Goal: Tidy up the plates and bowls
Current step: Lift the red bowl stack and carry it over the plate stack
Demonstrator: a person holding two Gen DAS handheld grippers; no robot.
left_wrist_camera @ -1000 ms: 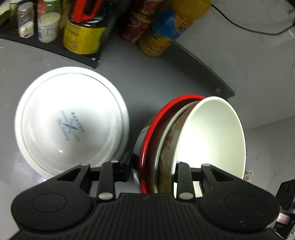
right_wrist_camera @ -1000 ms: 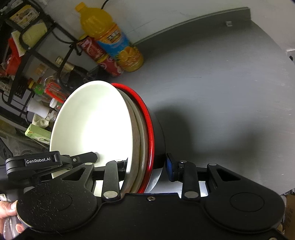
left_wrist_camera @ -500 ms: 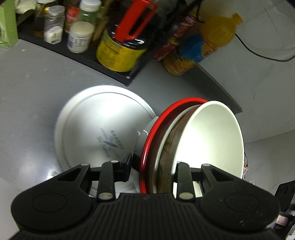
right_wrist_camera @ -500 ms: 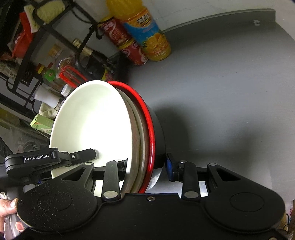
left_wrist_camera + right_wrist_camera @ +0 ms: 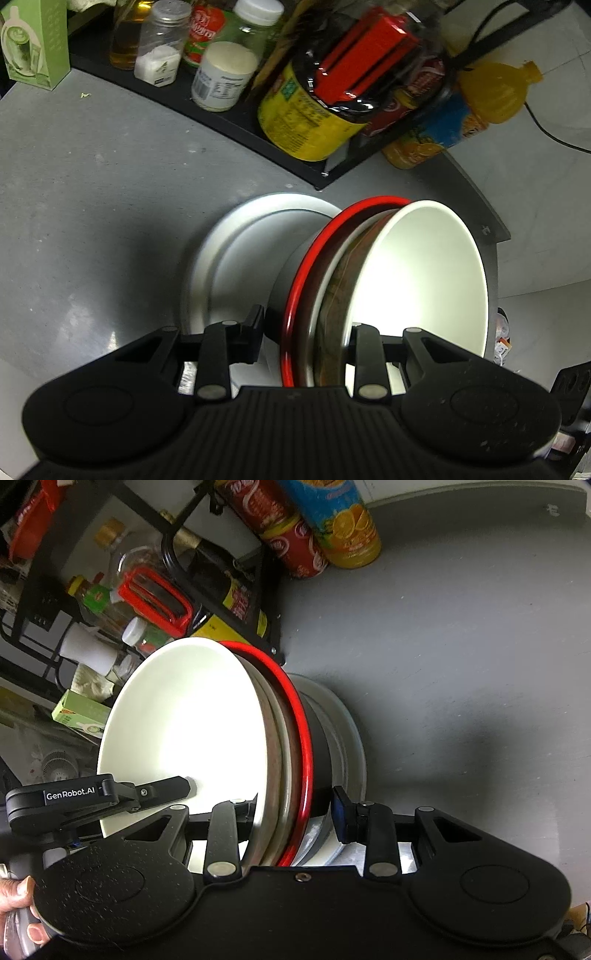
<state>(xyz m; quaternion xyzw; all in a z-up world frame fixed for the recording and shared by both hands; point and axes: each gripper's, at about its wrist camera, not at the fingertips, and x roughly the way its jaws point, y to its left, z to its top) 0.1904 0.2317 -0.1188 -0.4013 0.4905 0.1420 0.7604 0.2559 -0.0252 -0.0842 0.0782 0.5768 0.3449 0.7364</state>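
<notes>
A stack of nested bowls hangs tilted on edge between both grippers: a white bowl (image 5: 417,280) innermost, a brown patterned bowl (image 5: 334,295) around it, and a black bowl with a red rim (image 5: 314,251) outermost. My left gripper (image 5: 308,339) is shut on the stack's rim, one finger inside the white bowl. My right gripper (image 5: 291,819) clamps the opposite rim of the same stack (image 5: 184,731). A white plate (image 5: 240,254) lies on the grey table, partly hidden behind the stack; its edge (image 5: 347,746) also shows in the right wrist view. The left gripper's body (image 5: 92,797) appears there too.
A black rack (image 5: 229,122) along the table's back holds jars, a yellow-labelled bottle (image 5: 306,114) with a red handle, and a green box (image 5: 35,44). Cola cans (image 5: 295,542) and an orange juice bottle (image 5: 343,520) stand beside it. A hand (image 5: 18,893) grips the left handle.
Both grippers have carried the bowl stack toward the rack and over the white plate. The plate, formerly to the stack's left, now sits partly behind it and has entered the right wrist view.
</notes>
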